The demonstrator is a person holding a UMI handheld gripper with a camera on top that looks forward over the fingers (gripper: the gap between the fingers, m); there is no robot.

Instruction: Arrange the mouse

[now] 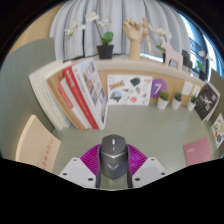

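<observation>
A: Where's the mouse?

B: Right between the fingers, at the 6 o'clock end of the scene. It's a dark grey mouse with a scroll wheel showing on top, pointing toward 12 o'clock across the pale green desk.

A: And the gripper, is it gripping?

B: The magenta pads sit tight against both flanks of the mouse, at its 9 and 3 o'clock sides, with no gap I can see. So the fingers are closed on it, about a mouse-width apart. Whether the mouse is lifted or resting on the desk, I can't tell.

A: What else is around?

B: Toward 10 o'clock a stack of upright books. At 12 o'clock, a shelf with a potted white orchid and a wooden hand model. At 1 o'clock, a card with a pink 7 and small white pots. At 3 o'clock a pink notebook lies flat.

A: Anything unclear?

B: The mouse's rear is hidden by the gripper body, and a pale board at 8 o'clock is cut off.
</observation>
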